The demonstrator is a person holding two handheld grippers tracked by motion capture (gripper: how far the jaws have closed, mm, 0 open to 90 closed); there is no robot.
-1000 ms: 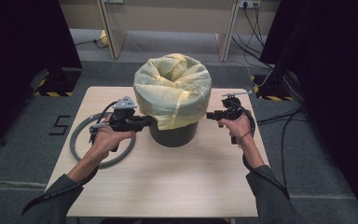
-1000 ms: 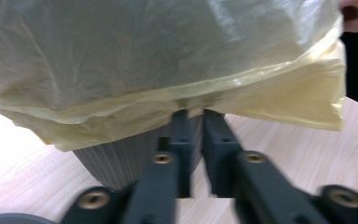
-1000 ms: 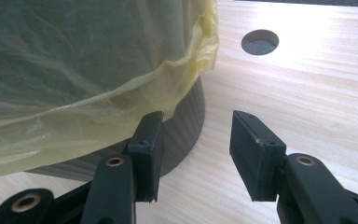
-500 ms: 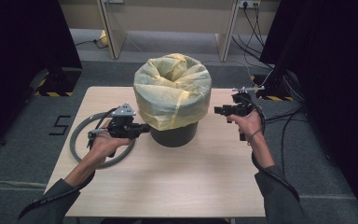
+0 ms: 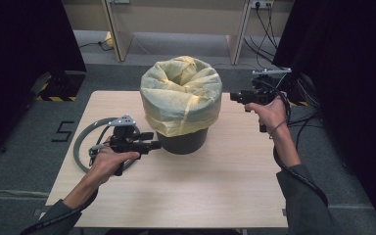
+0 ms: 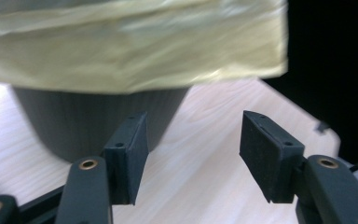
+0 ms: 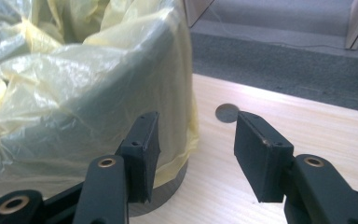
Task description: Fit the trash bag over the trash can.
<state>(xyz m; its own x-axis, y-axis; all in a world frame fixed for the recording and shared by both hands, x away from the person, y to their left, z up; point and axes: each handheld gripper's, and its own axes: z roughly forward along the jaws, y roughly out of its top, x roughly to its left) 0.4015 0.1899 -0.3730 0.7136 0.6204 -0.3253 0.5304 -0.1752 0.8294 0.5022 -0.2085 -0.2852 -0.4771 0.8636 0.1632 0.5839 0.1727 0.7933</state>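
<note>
Yellow plastic liner (image 5: 181, 93) already draped over dark round bin (image 5: 183, 139); my left gripper (image 6: 193, 156) just opened, empty, right gripper (image 7: 196, 154) apart too. Next probably tuck right rim.

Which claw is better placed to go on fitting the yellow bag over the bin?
Probably the right claw: open, level with the bag near the rim. The left claw, open too, sits low beside the bin.

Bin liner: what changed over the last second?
The left gripper let go of the yellow liner: its jaws have just been opening, nothing between them, and it sits lower by the dark bin. The right gripper rose toward the rim, jaws open and empty. Bin, liner and grey ring stayed put.
</note>
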